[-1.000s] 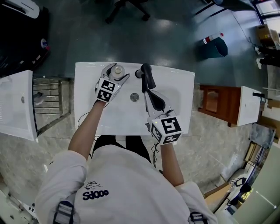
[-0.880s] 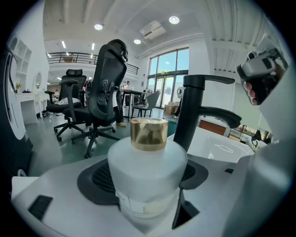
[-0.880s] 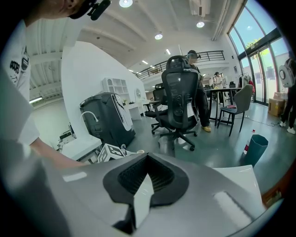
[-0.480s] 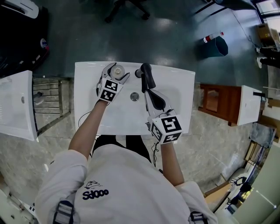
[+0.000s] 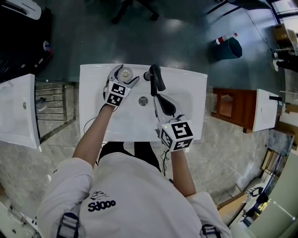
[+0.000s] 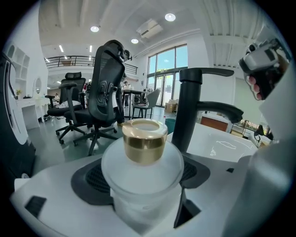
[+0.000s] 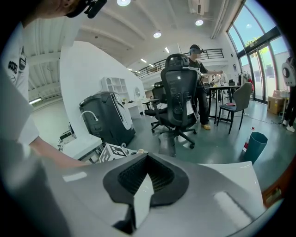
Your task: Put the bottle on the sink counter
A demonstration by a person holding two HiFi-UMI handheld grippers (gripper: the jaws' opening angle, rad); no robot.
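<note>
A frosted white bottle [image 5: 125, 73] with a gold cap [image 6: 144, 140] stands upright on the white sink counter [image 5: 93, 93], at the back left next to the black faucet [image 5: 156, 80]. My left gripper [image 5: 126, 75] straddles the bottle, one finger on each side. Its jaws are opening, and the bottle [image 6: 145, 180] is still between them. In the left gripper view the faucet [image 6: 189, 111] rises just behind the bottle to the right. My right gripper [image 5: 159, 99] hovers over the basin in front of the faucet, shut and empty; its pads [image 7: 138, 178] meet in the right gripper view.
The basin's drain [image 5: 143, 101] lies between the two grippers. A metal rack [image 5: 51, 104] and a white panel [image 5: 18, 111] stand left of the counter, a wooden cabinet [image 5: 230, 109] right of it. An office chair [image 5: 135, 9] and a teal bin [image 5: 230, 49] are on the floor behind.
The left gripper has shifted slightly toward the counter's back edge and its fingers stand a little wider around the bottle. The right gripper has edged slightly toward the faucet.
</note>
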